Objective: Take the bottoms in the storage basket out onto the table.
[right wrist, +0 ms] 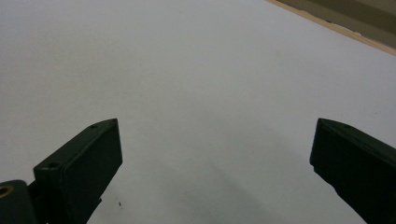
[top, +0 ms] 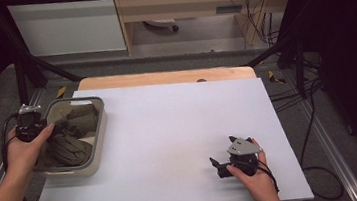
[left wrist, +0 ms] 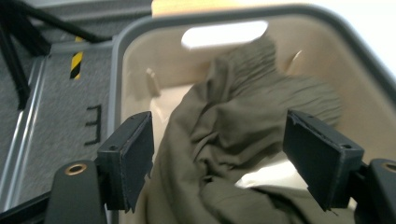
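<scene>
the olive cloth [left wrist: 243,140] lies bunched in the grey-rimmed bin [top: 100,134] at the worktop's [top: 169,131] left edge, the left tongs [left wrist: 219,158] straddling a fold but not yet pinching it, so lifting it out remains, while the right tongs [right wrist: 215,172] rest apart, empty, on the bare white sheet.

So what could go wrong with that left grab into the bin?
The left gripper sits open over the olive cloth in the bin, and its left finger is close to the bin wall, so closing could clip the rim. The cloth lies bunched in folds, so a pinch may catch only a loose fold and slip. The bin sits at the table's left edge, so a pull might drag it.
</scene>
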A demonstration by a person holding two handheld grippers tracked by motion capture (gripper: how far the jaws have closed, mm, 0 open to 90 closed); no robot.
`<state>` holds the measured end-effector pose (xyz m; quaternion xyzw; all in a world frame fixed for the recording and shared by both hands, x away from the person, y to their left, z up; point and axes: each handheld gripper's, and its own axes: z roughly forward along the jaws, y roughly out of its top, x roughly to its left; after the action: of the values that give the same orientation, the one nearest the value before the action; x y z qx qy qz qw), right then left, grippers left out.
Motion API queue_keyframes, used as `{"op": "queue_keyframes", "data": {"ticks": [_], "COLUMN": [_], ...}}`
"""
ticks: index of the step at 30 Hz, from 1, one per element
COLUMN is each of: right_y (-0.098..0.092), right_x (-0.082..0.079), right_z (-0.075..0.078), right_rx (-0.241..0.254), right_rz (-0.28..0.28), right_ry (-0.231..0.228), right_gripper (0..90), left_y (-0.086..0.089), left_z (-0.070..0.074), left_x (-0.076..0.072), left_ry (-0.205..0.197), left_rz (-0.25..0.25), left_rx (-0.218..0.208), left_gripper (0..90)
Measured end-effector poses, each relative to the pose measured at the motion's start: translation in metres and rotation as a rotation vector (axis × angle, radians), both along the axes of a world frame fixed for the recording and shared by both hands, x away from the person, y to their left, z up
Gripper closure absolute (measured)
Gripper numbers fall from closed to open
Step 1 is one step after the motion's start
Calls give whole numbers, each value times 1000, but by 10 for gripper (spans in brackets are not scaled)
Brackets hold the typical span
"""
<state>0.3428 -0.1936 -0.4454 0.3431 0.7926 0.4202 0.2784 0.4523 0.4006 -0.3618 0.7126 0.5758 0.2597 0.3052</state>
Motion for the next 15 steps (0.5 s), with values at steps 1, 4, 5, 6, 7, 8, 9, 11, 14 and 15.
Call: {"op": "queue_keyframes", "data": {"ticks": [1,4,5,6,7,8,9,11,14,15], "right_y": [0,-1,-1,-1,-1,-1,-1,1,3,4], "right_x": [0,1,1,1,1,1,1,2,2,1], "right_z": [0,0,0,-1,-1,-1,-1,-1,-1,-2], "right_rx": [1,4,4,2,1,1,1,4,1,-11], "right_rz": [-3,-3,0,1,3,3,3,2,10,18], "right_ry": [0,0,3,2,4,4,5,5,9,18], "right_gripper": [30,30,30,29,29,29,29,28,27,26], "left_y": [1,3,2,2,2,1,0,-3,-8,-9], "left_z": [-2,-8,-11,-11,-13,-15,-17,-19,-24,-25], "left_x": [1,1,1,1,2,2,3,6,10,11], "left_ry": [2,18,30,30,37,50,69,88,111,116], "left_rz": [9,10,8,8,7,2,2,4,4,4], "left_rx": [-7,-2,-2,-2,-4,-2,0,8,29,35], "left_gripper": [251,272,284,287,299,299,305,301,297,289]}}
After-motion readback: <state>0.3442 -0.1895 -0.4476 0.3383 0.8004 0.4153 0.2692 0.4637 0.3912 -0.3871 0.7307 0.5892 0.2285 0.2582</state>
